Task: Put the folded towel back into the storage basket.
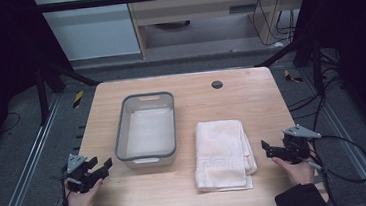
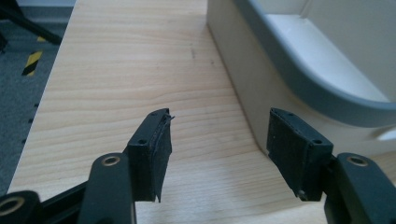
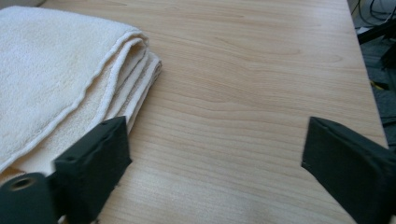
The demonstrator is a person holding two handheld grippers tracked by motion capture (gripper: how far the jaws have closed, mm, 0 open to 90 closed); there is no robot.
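Observation:
A folded cream towel (image 1: 223, 153) lies on the wooden table, right of centre. Left of it stands a white rectangular basin with a grey rim (image 1: 146, 130), nothing inside it. My left gripper (image 1: 101, 166) rests near the table's front left, held by a hand, its jaws open just short of the basin's near corner (image 2: 261, 93). My right gripper (image 1: 268, 148) sits at the right side, open, its jaws empty, a little right of the towel's folded edge (image 3: 116, 79). In the right gripper view the left pad (image 3: 95, 158) is close to the towel.
The table (image 1: 194, 192) has a round cable hole (image 1: 217, 84) near its back edge. A black cable (image 1: 357, 163) loops off the right gripper past the table's right edge. Metal rails and dark floor flank the table.

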